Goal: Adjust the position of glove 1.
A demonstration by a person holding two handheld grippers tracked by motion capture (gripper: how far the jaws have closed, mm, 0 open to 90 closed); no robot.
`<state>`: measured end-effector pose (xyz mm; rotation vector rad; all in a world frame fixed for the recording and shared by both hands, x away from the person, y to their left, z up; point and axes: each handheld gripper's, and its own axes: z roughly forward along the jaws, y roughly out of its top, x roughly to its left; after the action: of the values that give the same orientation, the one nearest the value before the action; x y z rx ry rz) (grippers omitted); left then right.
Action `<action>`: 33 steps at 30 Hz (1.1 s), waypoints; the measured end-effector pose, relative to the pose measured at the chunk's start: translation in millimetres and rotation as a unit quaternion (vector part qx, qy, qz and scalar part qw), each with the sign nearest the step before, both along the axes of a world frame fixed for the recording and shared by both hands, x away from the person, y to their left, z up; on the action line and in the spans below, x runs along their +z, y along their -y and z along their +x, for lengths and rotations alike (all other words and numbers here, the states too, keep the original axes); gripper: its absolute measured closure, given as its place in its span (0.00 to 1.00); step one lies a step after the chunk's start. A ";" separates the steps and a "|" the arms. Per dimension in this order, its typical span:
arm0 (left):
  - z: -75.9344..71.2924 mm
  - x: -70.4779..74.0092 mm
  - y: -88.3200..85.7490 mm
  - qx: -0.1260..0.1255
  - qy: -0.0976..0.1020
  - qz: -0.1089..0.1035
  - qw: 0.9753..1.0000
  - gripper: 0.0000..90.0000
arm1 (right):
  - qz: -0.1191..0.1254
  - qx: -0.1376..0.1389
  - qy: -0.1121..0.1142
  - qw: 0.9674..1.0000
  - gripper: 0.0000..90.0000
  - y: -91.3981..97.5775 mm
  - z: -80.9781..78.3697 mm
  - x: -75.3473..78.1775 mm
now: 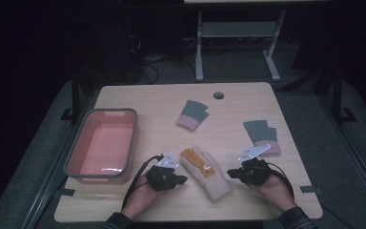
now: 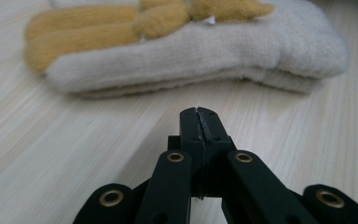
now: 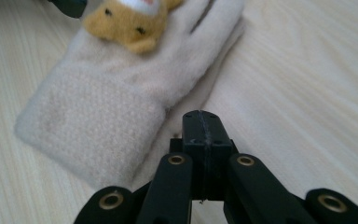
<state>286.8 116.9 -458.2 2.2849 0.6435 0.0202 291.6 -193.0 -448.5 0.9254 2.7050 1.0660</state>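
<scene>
A pair of beige fuzzy gloves with a yellow animal figure (image 1: 206,174) lies stacked at the front middle of the table. My left gripper (image 1: 183,180) sits just left of the pair, jaws shut with nothing between them. In the left gripper view the gloves (image 2: 191,51) lie a short way beyond the closed tips (image 2: 199,113). My right gripper (image 1: 229,173) sits just right of the pair, also shut and empty. In the right gripper view the closed tips (image 3: 202,116) rest close to the edge of the beige glove (image 3: 107,107), beside its cuff.
A pink bin with a grey rim (image 1: 76,151) stands at the left. One grey-and-pink glove (image 1: 192,115) lies at the middle back, another (image 1: 262,135) at the right. A round cable hole (image 1: 218,95) is near the far edge.
</scene>
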 end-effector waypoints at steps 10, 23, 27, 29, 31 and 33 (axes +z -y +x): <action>13.8 -1.9 20.5 0.002 -0.002 0.015 1.000 0.99 | -0.011 0.026 -0.010 1.000 1.00 -11.1 -3.6 -5.7; 38.8 -3.5 29.5 0.007 -0.005 0.026 1.000 0.99 | -0.012 0.054 -0.023 0.998 1.00 -28.3 -6.5 -8.4; 47.2 -3.2 28.7 0.018 -0.014 0.015 1.000 0.99 | -0.005 0.064 -0.025 0.998 1.00 -37.4 -6.0 -9.3; 53.1 -2.1 27.7 0.017 -0.016 0.014 1.000 0.99 | -0.002 0.069 -0.025 0.997 1.00 -42.9 -5.4 -10.2; 59.2 -2.2 28.3 0.018 -0.018 0.011 1.000 0.99 | 0.002 0.074 -0.027 0.997 1.00 -48.2 -4.8 -10.5; 64.0 -2.4 29.7 0.022 -0.020 0.007 1.000 0.99 | 0.002 0.077 -0.028 0.997 1.00 -52.6 -4.1 -10.6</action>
<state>350.8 87.2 -460.6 2.2889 0.7159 -0.0016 287.5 -140.4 -459.0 0.7684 2.8601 1.0886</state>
